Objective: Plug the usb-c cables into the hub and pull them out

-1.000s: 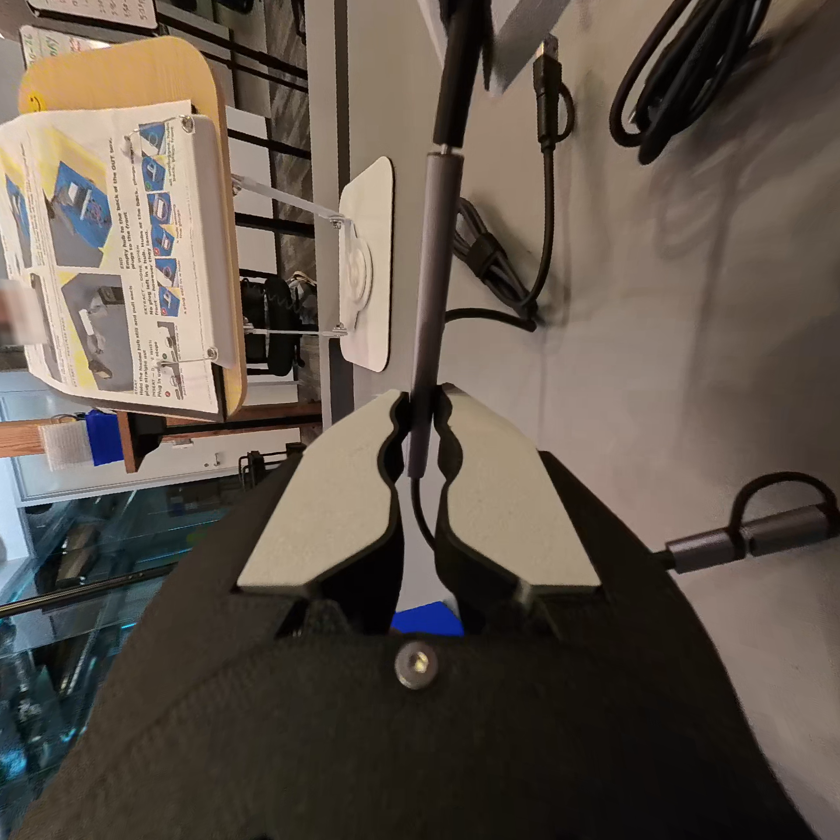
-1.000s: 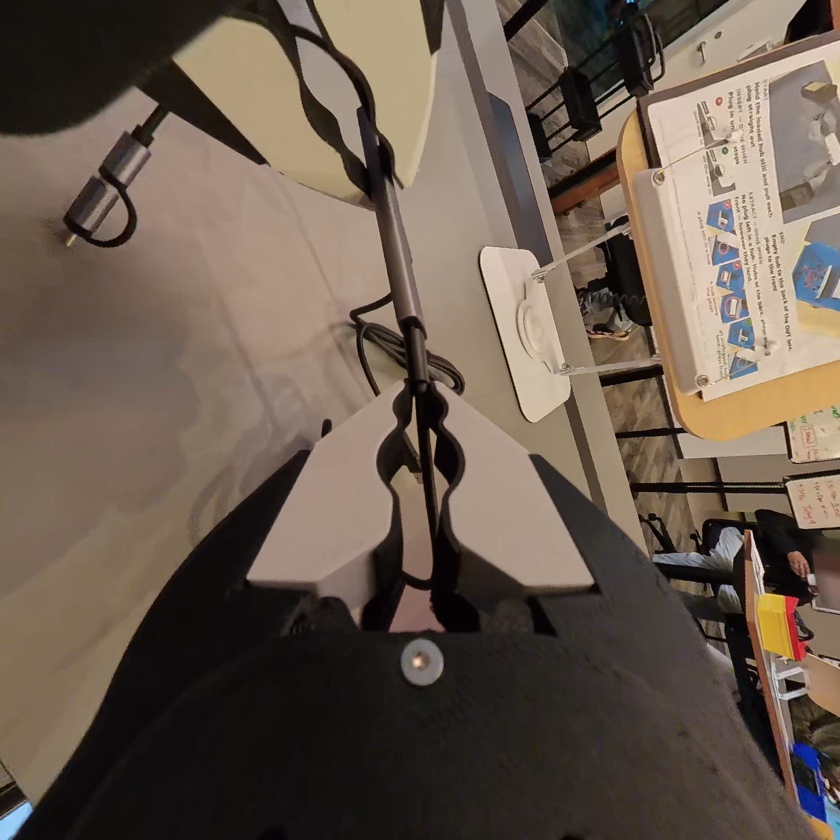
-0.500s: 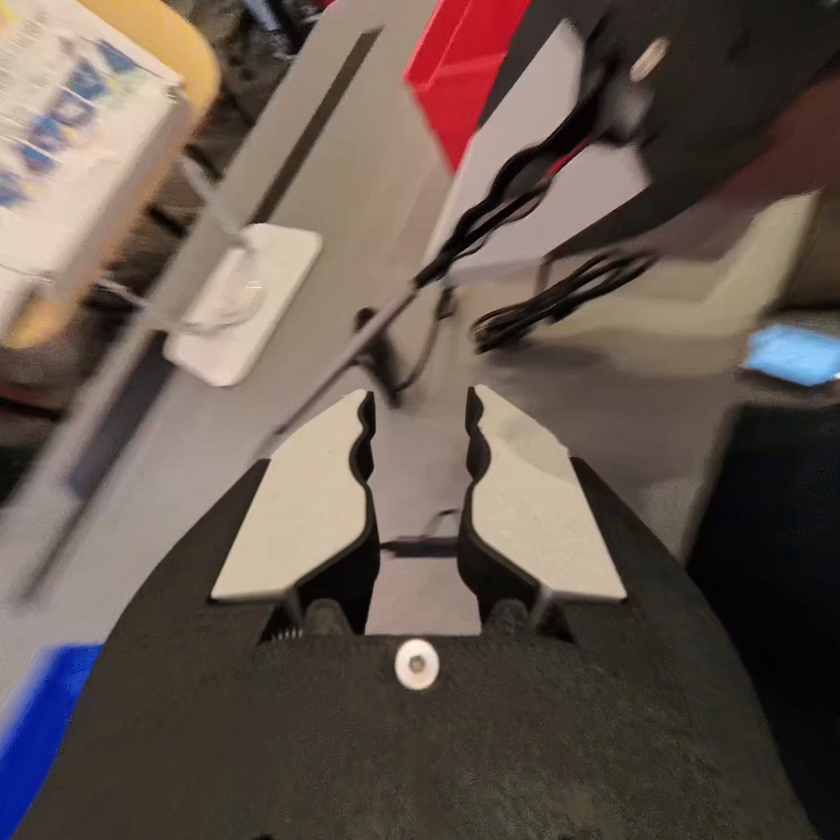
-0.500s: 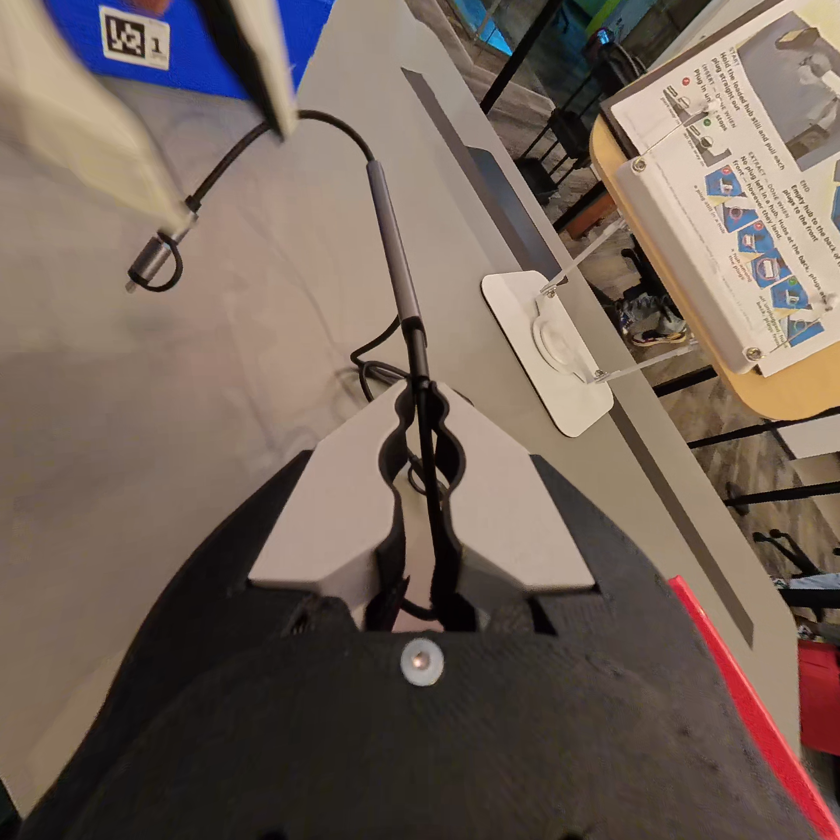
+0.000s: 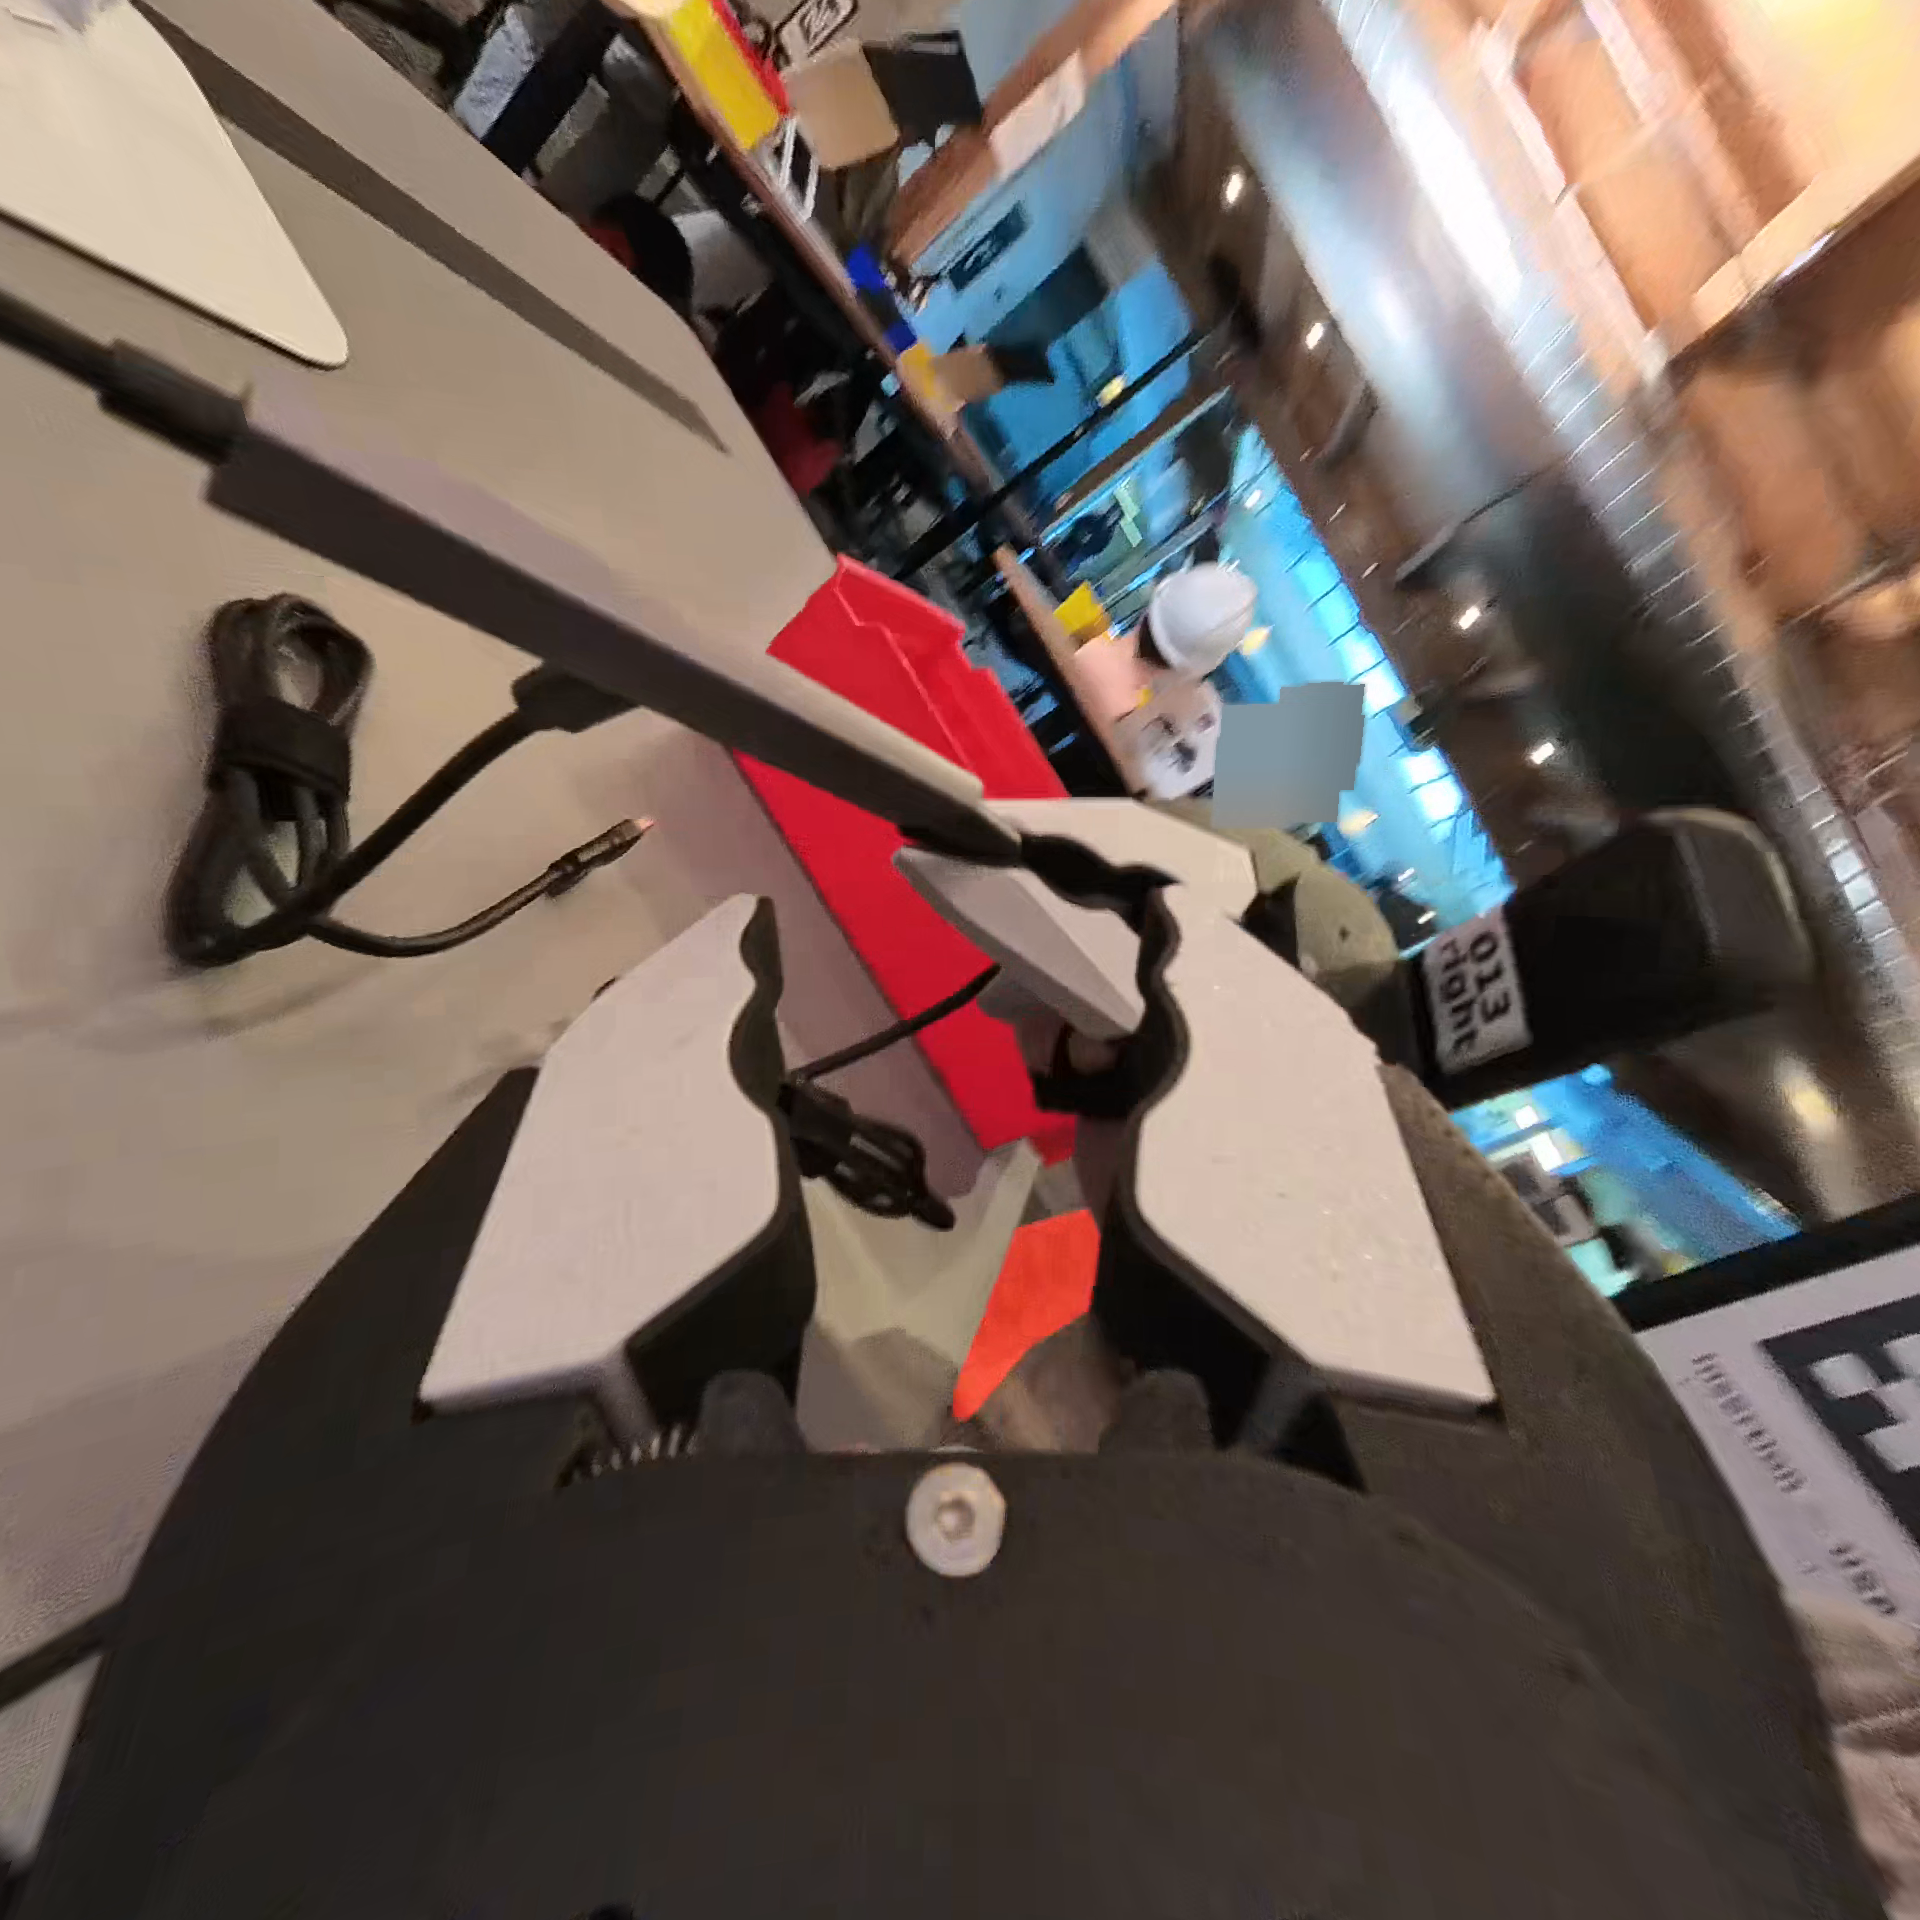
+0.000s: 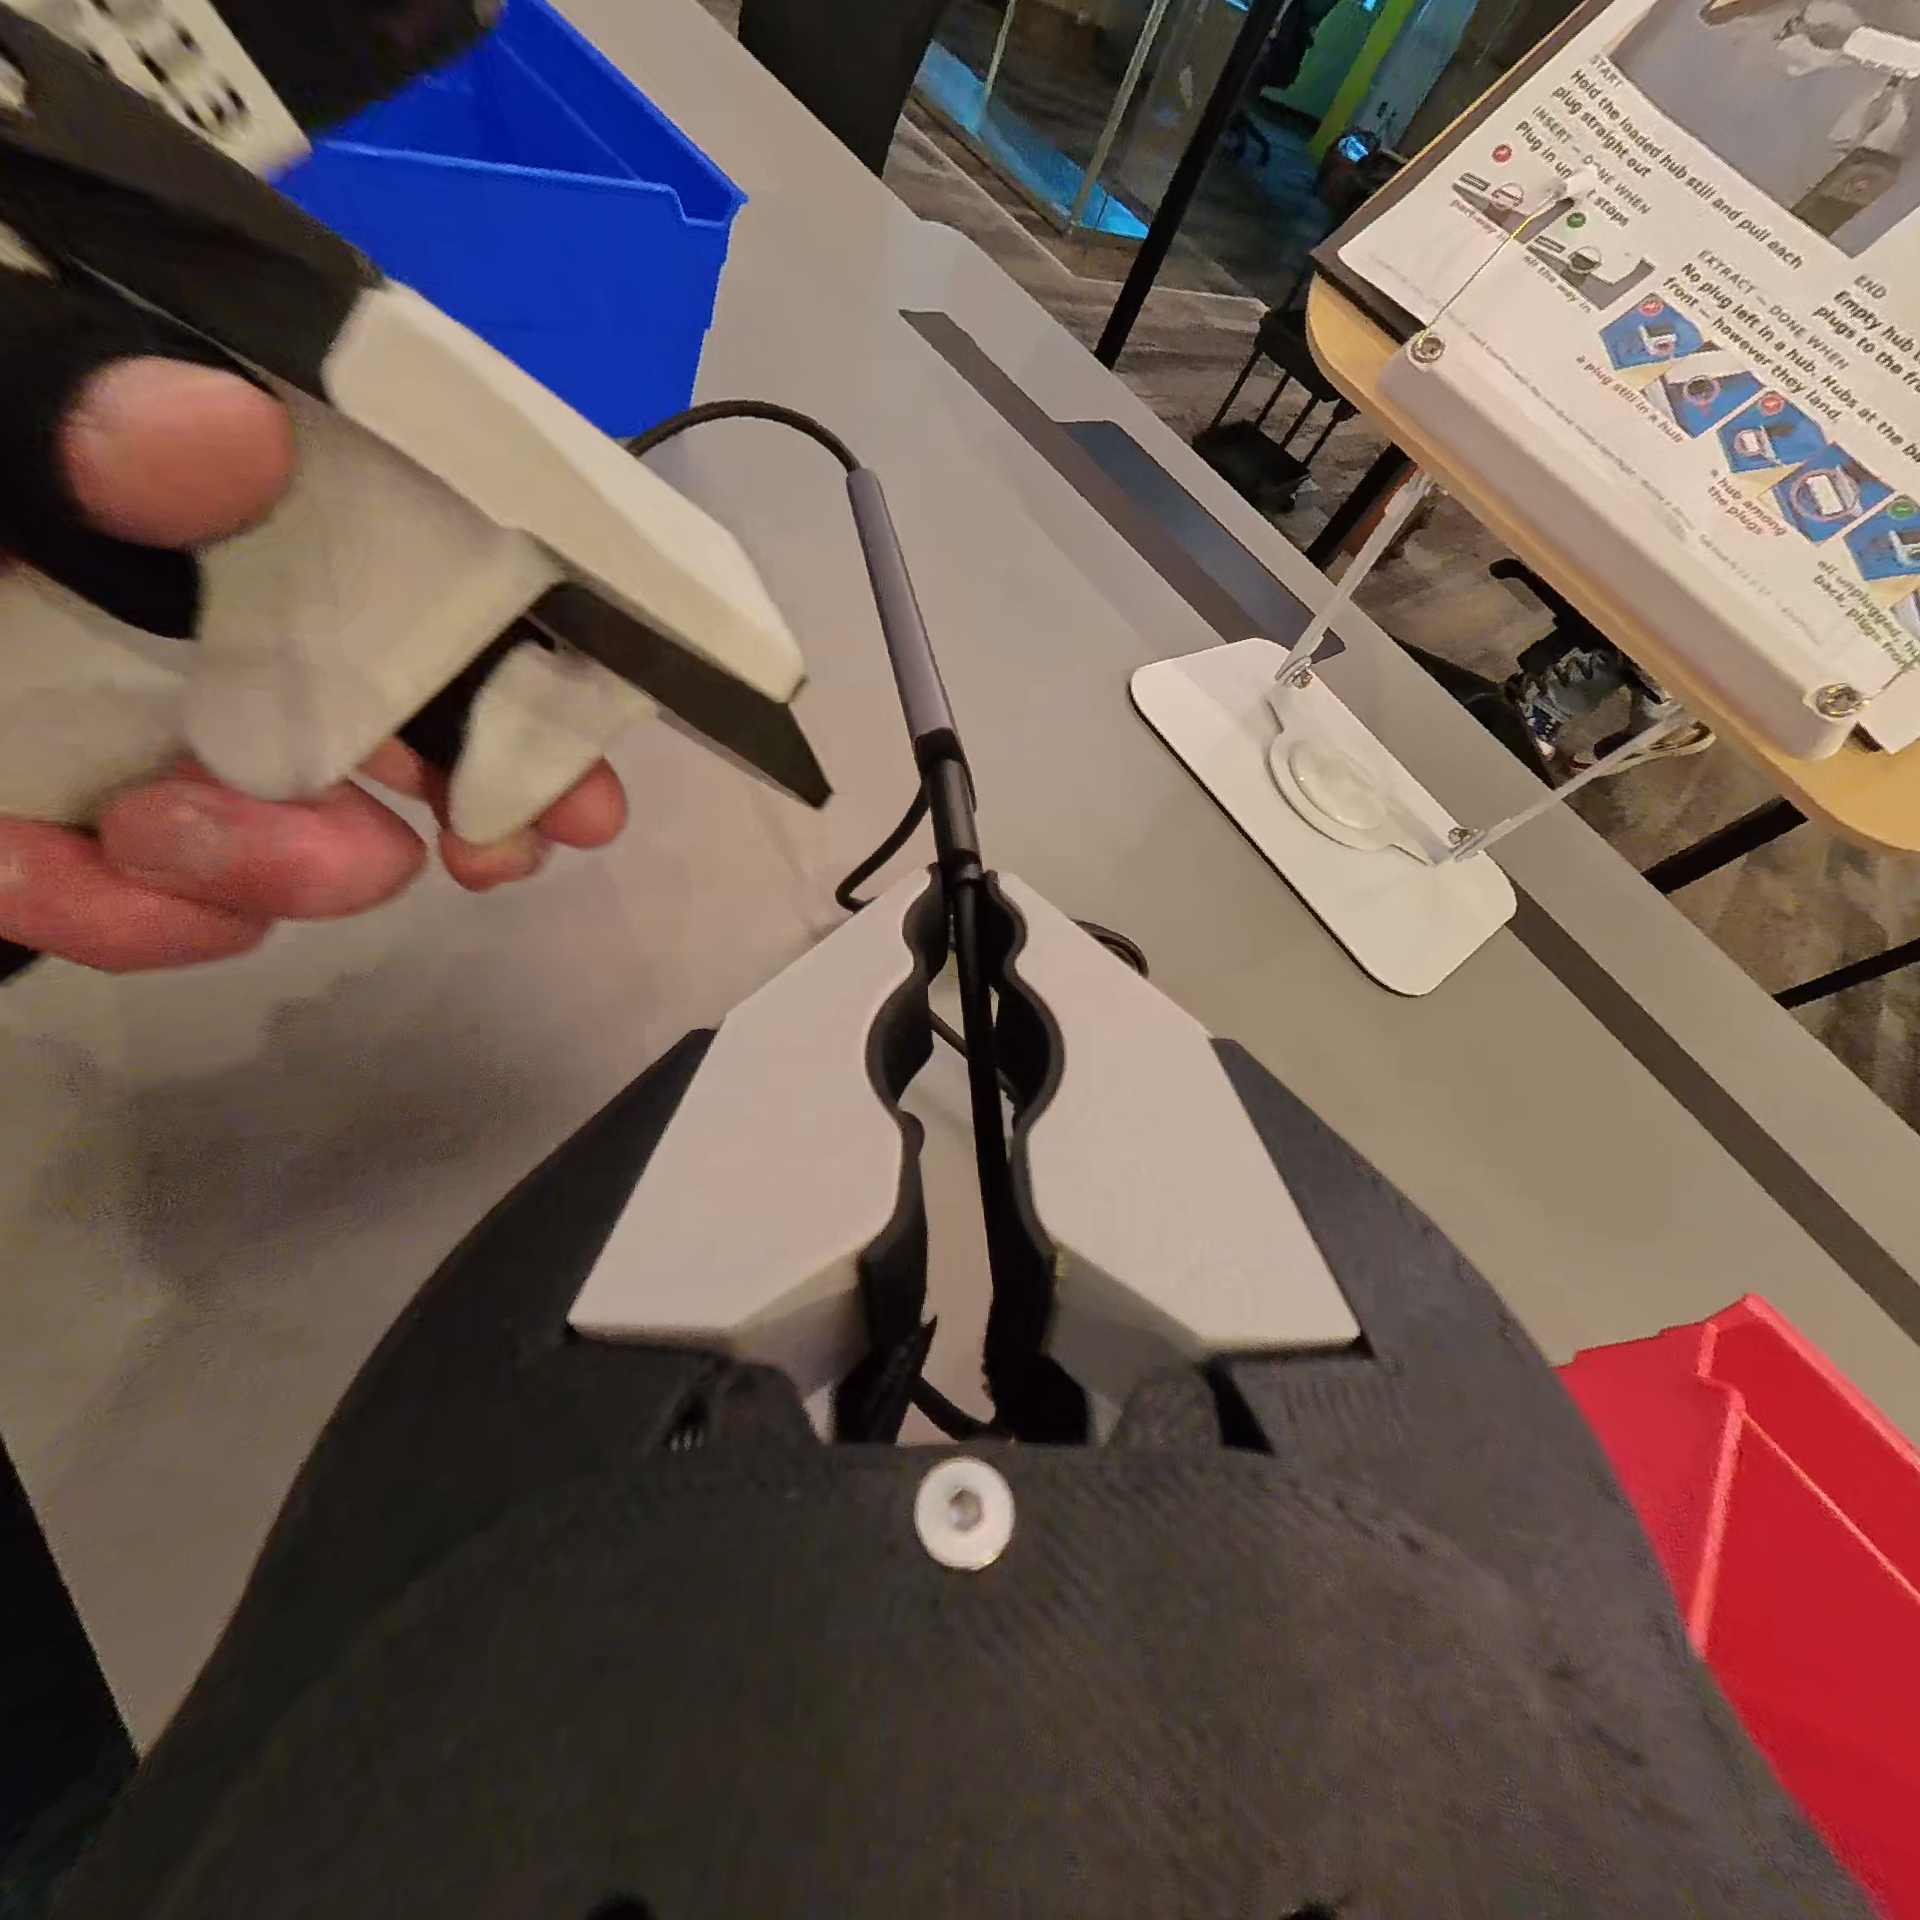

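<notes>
Two grippers are working: the right gripper (image 6: 961, 914) is pinching the hub's cable (image 6: 982, 1091), the left gripper (image 5: 951, 925) is hanging released; regrasping the hub (image 6: 899, 608) squarely looks wise.

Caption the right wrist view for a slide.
Right tool pinches a black cable plugged into the slim grey hub; left tool open alongside.
</notes>
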{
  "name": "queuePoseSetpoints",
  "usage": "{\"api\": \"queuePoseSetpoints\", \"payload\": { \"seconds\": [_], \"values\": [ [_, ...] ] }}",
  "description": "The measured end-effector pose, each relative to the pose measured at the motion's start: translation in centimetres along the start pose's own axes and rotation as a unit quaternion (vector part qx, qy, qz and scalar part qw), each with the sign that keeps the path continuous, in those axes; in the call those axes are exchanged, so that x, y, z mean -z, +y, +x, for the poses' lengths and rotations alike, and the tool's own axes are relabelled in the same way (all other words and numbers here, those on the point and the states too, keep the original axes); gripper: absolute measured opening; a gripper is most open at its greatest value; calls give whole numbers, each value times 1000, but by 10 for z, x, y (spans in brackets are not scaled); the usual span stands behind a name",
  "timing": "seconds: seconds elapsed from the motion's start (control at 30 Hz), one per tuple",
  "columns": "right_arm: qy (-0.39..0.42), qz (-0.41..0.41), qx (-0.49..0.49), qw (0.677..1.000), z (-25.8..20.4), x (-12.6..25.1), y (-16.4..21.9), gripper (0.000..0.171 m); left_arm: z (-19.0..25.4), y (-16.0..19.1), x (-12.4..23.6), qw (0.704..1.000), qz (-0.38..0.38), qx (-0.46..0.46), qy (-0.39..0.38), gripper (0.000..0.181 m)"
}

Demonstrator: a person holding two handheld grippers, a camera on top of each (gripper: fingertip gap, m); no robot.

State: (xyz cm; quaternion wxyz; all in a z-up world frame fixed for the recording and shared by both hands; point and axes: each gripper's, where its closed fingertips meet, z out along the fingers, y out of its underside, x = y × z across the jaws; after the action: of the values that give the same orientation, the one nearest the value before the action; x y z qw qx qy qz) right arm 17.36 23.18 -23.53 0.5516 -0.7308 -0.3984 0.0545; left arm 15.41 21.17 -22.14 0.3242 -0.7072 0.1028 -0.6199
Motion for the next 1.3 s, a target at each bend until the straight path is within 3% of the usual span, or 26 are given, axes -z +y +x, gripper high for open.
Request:
{"api": "queuePoseSetpoints", "payload": {
  "seconds": [0.27,0.43,0.53,0.77,0.83,1.07,1.13,1.2,1.3],
  "values": [
    [-31,37,-43,998,-7,4,-4,2,-5,-15,-20,990,89,85,66,59],
    [-44,47,-46,997,-10,6,-5,2,-6,-19,-21,982,112,108,107,31],
    [-56,53,-49,996,-10,6,-5,2,-4,-18,-20,981,113,104,116,29],
    [-54,43,-34,997,-8,6,-6,7,5,-26,-17,990,121,7,78,26],
    [-37,24,-14,999,-3,8,-5,17,4,-30,-15,991,120,-43,49,26],
    [13,0,97,995,-6,5,-20,20,12,-39,-10,978,131,-162,-23,26],
    [14,3,95,995,-7,0,-23,18,19,-34,-11,974,127,-186,-22,25],
    [19,13,82,996,-4,-2,-25,5,21,-32,-12,971,127,-203,-29,25],
    [6,33,64,997,-5,-1,-28,4,23,-32,-10,969,131,-210,-29,26]
  ]
}}
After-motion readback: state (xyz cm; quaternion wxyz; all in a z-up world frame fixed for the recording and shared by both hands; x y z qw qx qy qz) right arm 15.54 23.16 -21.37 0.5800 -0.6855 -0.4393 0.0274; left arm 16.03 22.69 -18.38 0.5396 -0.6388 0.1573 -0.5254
